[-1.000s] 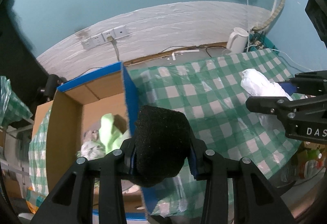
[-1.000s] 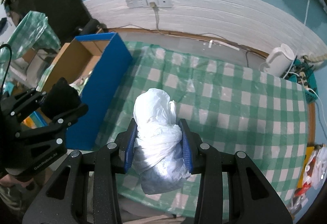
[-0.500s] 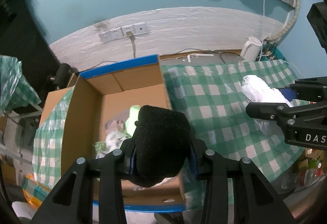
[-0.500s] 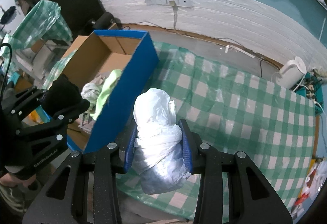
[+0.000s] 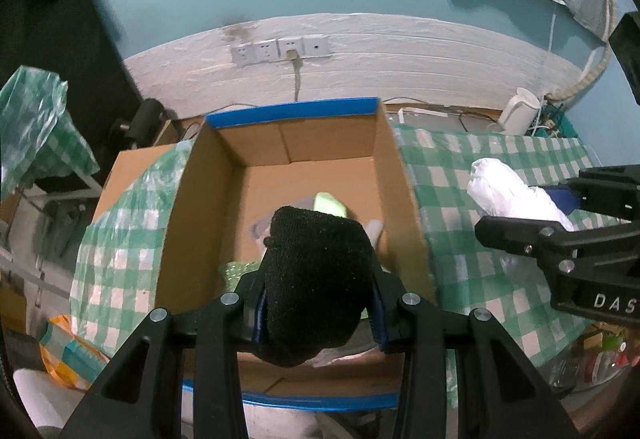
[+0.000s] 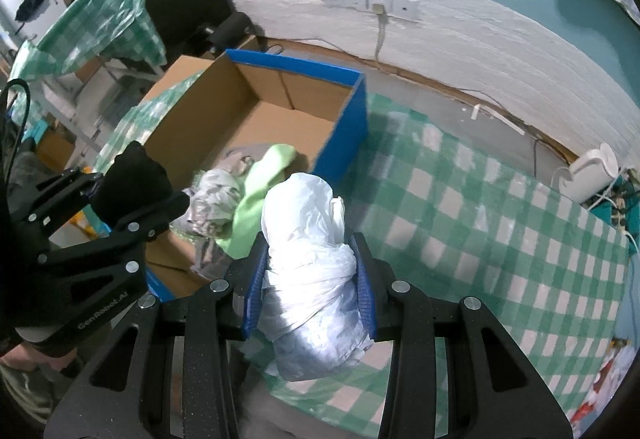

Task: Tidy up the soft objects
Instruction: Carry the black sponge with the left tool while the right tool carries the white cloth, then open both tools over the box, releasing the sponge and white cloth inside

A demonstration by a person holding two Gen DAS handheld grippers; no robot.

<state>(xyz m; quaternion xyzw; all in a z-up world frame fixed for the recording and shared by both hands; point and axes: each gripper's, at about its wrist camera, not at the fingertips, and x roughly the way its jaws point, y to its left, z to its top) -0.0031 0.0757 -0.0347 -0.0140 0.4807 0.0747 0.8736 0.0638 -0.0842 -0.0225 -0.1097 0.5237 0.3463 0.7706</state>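
Black sock [image 5: 316,279] above box [image 5: 208,175], white bag [image 6: 310,263] raised

The open blue-edged cardboard box [image 5: 304,175] sits left of the green-checked plastic tablecloth [image 5: 472,255], touching its edge. Inside the box lie a light green cloth [image 6: 260,199] and a crumpled grey fabric [image 6: 216,199] (side by side, touching). A white electric kettle [image 5: 520,111] stands behind the tablecloth, against the wall.

Green-white checked tablecloth [image 6: 500,223], blue-edged brown box [image 5: 304,155].
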